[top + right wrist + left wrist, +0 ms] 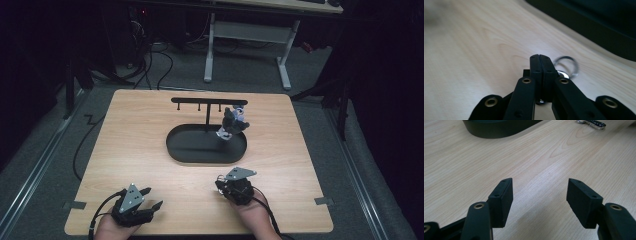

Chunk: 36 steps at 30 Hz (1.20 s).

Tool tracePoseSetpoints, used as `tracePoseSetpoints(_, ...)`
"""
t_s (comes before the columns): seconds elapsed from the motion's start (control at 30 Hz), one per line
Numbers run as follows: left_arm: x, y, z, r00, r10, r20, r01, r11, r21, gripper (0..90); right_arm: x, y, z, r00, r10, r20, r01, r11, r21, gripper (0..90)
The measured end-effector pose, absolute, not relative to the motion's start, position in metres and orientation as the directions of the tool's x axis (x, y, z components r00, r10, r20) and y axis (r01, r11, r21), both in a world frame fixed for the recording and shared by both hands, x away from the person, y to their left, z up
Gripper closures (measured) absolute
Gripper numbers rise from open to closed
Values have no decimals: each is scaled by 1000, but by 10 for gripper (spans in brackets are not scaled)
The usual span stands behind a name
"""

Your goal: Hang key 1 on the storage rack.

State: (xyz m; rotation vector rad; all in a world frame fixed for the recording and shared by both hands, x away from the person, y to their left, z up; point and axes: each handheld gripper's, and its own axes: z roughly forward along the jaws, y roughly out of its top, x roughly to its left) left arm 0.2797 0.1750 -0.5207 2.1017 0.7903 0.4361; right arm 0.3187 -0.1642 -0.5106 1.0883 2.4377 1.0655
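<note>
My right claw (539, 58) is clamped on a key ring (567, 65) low over the tabletop (150, 150), near the black tray (175, 147). My left claw (539, 195) gapes empty — well apart.

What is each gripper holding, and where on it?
Right gripper is shut on a keyring, pinching its attached metal piece beside the ring. Left gripper is open, holding nothing.

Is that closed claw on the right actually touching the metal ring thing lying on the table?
Touching. In the right gripper view the right gripper has its jaws shut together, and the metal key ring sticks out right beside and under the pads, pinched between them.
</note>
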Motion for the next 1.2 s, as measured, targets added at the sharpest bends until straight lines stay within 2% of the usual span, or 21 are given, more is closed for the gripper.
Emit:
tracePoseSetpoints(0.2, 278, 172, -519, 753, 657, 33, 370, -464, 804, 388, 323, -154, -518, -688, 725, 26, 537, 485, 690, 900)
tracePoseSetpoints(0.67, 286, 151, -515, 802, 596, 34, 327, -485, 811, 387, 316, -202, -522, -569, 821, 51, 629, 394, 670, 899)
tracePoseSetpoints(0.73, 286, 145, -517, 798, 602, -1, 337, -446, 829, 387, 314, -206, -522, -554, 831, 54, 637, 381, 670, 898)
tracePoseSetpoints(0.77, 289, 146, -515, 813, 581, 36, 314, -490, 813, 387, 313, -209, -522, -553, 831, 54, 636, 379, 672, 898)
tracePoseSetpoints(0.87, 292, 140, -514, 824, 566, 35, 306, -495, 813, 387, 307, -214, -522, -544, 837, 59, 639, 367, 676, 892)
tracePoseSetpoints(1.07, 296, 131, -515, 840, 542, 43, 287, -508, 812, 386, 298, -222, -517, -520, 853, 38, 631, 354, 690, 845)
tracePoseSetpoints(1.2, 296, 128, -515, 843, 535, 51, 277, -515, 811, 386, 297, -224, -516, -512, 859, -13, 617, 378, 690, 767)
